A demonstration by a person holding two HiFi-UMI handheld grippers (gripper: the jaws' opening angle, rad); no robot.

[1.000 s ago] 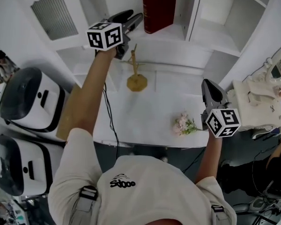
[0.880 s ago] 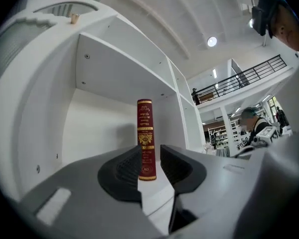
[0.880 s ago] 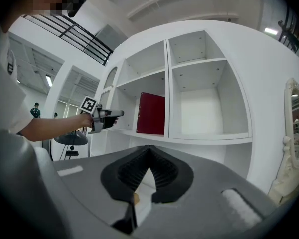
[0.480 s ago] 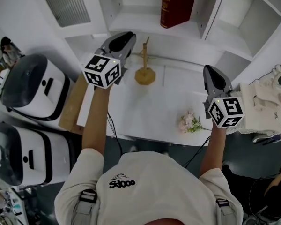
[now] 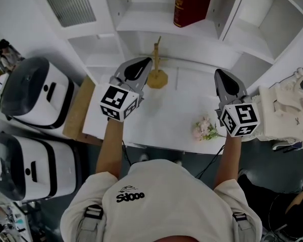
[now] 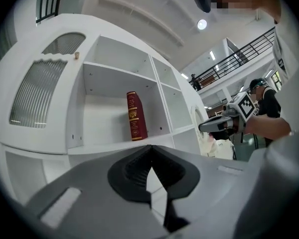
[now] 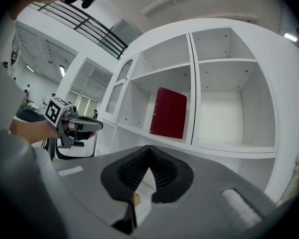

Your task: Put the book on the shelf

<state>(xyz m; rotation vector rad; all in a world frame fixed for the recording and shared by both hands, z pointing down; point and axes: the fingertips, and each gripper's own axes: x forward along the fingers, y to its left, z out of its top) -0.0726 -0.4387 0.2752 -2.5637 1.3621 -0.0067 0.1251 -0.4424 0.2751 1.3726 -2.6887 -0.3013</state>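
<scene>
A dark red book (image 5: 192, 4) stands upright on the white shelf (image 5: 156, 24), leaning by the divider; it also shows in the left gripper view (image 6: 136, 116) and the right gripper view (image 7: 168, 113). My left gripper (image 5: 148, 61) hovers over the white table, well below the book, its jaws shut (image 6: 150, 147) with nothing between them. My right gripper (image 5: 218, 72) hangs over the table's right side, jaws also shut and empty (image 7: 149, 147). Neither gripper touches the book.
A wooden stand figure (image 5: 156, 74) sits at the table's back, just right of the left gripper. Pink flowers (image 5: 204, 130) and a white handbag (image 5: 285, 117) lie at the right. Two black-and-white appliances (image 5: 35, 95) and a wooden board (image 5: 78, 112) stand at the left.
The left gripper has drawn back from the shelf, down and toward me over the table, and its jaws have closed empty. The book stays on the shelf. The right gripper barely moved.
</scene>
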